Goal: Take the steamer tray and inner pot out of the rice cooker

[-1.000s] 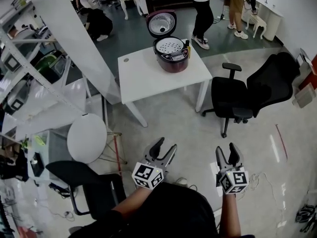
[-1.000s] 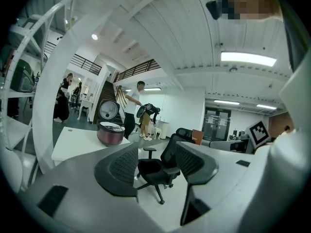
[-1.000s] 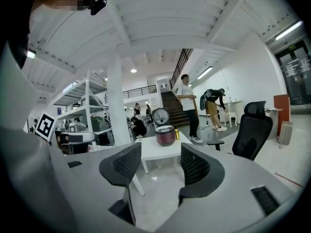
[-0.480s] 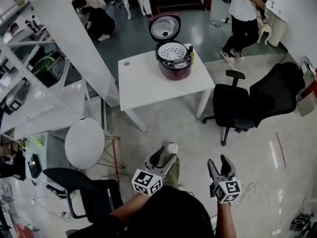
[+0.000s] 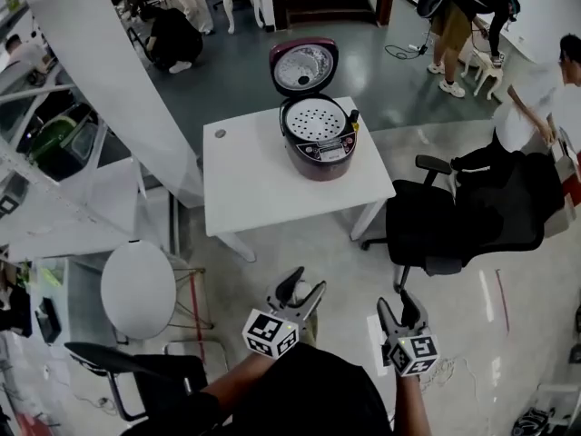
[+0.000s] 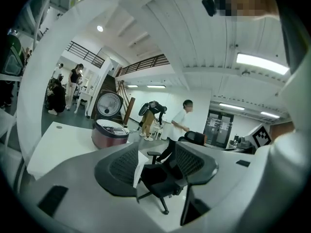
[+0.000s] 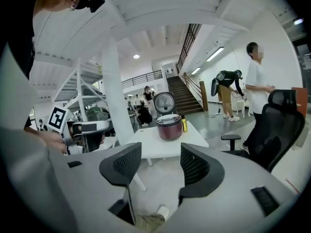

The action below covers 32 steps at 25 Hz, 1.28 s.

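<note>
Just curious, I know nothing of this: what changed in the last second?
The person carrying the grippers stepped toward the white table; the rice cooker looks nearer. A bystander in a white shirt walked rightward to the black chair. Unchanged: left gripper and right gripper open and empty, cooker lid up, steamer tray inside.

Inner pot couldn't be seen: steamer tray [image 5: 315, 118] covered the whole mouth of the rice cooker [image 5: 318, 166] in head view. Both gripper views caught the cooker side-on, so tray & pot sat below its rim. Print on the front panel [image 5: 331, 152] was too small to read. Small bottle [image 5: 352, 116] at the cooker's right was partly behind its body, label illegible. Person [image 5: 526, 116] at far right was cut by the pic edge. In left gripper view, office chair [image 6: 160, 176] was partly masked by both jaws, & the table [image 6: 63, 147] near edge lay behind the jaw at pic's left.
</note>
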Motion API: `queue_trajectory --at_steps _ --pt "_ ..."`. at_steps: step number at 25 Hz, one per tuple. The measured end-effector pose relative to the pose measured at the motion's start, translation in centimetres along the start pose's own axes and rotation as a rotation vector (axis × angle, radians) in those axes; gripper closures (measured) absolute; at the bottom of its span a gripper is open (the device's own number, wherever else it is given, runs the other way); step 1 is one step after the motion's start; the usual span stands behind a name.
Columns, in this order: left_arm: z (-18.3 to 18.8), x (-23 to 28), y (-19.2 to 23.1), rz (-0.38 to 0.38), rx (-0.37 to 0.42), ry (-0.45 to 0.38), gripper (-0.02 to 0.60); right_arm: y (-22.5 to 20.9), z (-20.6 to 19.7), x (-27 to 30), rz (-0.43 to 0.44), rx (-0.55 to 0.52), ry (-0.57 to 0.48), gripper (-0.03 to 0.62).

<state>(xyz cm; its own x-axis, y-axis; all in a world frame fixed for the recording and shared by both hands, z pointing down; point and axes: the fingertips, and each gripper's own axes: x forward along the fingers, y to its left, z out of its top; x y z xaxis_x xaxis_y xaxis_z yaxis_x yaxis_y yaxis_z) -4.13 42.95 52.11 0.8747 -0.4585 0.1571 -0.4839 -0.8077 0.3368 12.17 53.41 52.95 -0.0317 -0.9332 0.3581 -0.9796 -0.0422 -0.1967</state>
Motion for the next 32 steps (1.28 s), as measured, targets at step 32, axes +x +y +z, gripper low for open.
queue_trajectory --at_steps 32 --pt "11.8 15.1 23.7 0.098 -0.098 -0.1 0.363 0.3 12.7 31.0 0.14 -0.02 0.084 0.375"
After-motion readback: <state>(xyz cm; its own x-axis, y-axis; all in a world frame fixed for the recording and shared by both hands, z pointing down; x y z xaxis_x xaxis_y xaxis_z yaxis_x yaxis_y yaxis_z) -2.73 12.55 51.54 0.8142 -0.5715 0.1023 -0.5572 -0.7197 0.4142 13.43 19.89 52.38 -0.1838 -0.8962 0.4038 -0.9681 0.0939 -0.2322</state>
